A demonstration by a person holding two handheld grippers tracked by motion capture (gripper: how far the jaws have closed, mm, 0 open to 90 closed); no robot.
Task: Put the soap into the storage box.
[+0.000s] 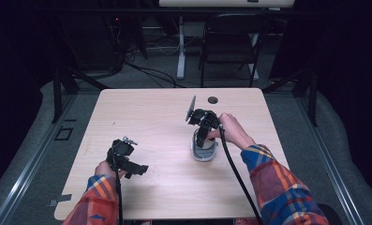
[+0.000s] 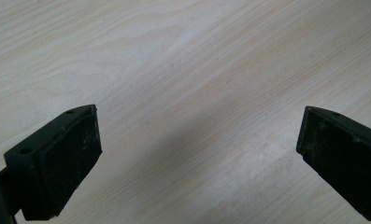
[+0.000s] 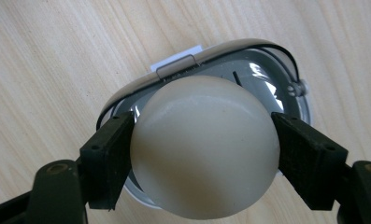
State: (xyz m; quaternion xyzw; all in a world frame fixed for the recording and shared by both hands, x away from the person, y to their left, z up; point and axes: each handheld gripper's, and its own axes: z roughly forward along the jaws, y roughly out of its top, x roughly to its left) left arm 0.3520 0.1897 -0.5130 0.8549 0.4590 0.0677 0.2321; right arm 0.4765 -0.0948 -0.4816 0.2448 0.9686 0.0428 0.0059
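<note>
The right hand-held gripper point(image 3: 204, 154) pinches a pale egg point(image 3: 204, 147) just above a grey dish point(image 3: 267, 70) on the surface point(image 1: 165, 117). The egg looks picked up; where it goes next is unclear. The left hand-held gripper point(image 2: 199, 154) is spread wide, with nothing between its jaws.

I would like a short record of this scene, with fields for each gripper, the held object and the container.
left gripper: open, above bare table, holds nothing
right gripper: shut on egg, points down over the container
egg: pale, smooth, between both jaws
container: oval, grey inside, silver rim, on the table under the egg
background: dark folding chair behind the table
</note>
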